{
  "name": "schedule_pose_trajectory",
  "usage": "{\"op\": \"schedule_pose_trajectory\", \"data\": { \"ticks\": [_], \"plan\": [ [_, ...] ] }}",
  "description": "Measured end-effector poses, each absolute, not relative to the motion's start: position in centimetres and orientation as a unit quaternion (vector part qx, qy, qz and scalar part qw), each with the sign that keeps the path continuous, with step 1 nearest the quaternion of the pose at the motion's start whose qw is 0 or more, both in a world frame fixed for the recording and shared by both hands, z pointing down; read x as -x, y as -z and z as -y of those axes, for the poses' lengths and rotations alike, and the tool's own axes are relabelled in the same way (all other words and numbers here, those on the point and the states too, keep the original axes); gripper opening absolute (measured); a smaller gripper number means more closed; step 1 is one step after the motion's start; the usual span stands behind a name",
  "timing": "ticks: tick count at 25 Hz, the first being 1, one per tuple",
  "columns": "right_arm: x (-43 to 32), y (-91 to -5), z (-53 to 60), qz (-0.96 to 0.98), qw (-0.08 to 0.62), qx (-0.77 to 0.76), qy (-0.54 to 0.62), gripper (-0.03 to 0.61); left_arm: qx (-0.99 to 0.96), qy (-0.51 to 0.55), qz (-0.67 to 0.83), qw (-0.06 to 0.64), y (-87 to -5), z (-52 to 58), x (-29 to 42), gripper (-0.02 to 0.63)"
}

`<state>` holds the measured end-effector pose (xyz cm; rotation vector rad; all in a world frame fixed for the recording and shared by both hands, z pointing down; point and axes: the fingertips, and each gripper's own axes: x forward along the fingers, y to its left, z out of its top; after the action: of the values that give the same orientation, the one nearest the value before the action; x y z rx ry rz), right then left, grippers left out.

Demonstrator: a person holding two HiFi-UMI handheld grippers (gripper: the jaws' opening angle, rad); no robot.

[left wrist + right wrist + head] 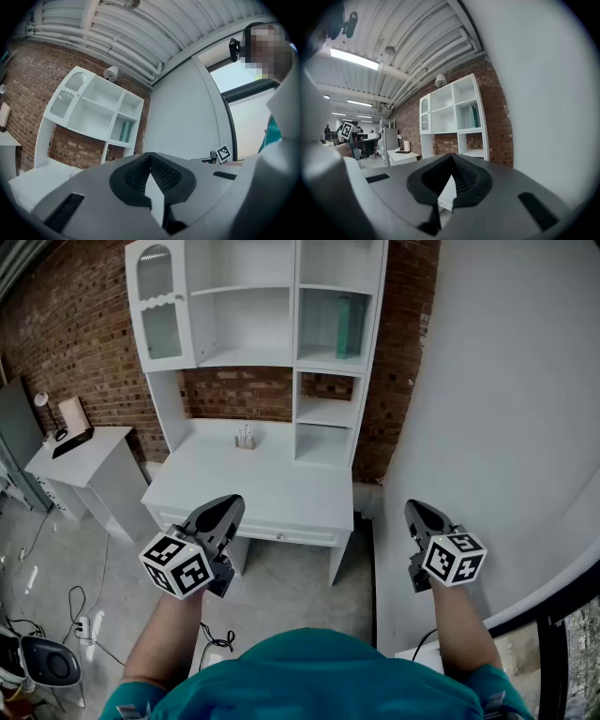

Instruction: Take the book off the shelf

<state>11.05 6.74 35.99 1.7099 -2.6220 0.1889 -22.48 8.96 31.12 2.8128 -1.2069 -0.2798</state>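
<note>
- Head view: the book [345,326] is standing upright in the shelf's [295,306] upper right compartment, alone there. It is sitting well ahead of and above both grippers, nearer the right gripper [415,510] than the left gripper [228,503].
- Left gripper view: the jaws are pressing together, gripping nothing, with the book [124,131] waiting ahead, slightly left.
- Right gripper view: the jaws are meeting too, holding nothing, and the book [474,116] is showing up and right.

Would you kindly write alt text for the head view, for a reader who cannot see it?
A teal book stands upright in the right-hand column of a white shelf over a desk, against a brick wall. In the foreground, the left gripper and right gripper are held out, both shut and empty, well short of the book.
</note>
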Motion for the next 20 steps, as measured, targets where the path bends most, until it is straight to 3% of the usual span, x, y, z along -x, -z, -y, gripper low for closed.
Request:
{"op": "schedule_pose_trajectory", "data": {
  "ticks": [20],
  "plan": [
    [-13.5, -35.2, -6.2, 0.843, 0.008, -0.535, -0.060, 0.020, -0.912, 0.092, 0.400, 0.030, -30.4, -8.9, 19.1, 0.015]
  ]
}}
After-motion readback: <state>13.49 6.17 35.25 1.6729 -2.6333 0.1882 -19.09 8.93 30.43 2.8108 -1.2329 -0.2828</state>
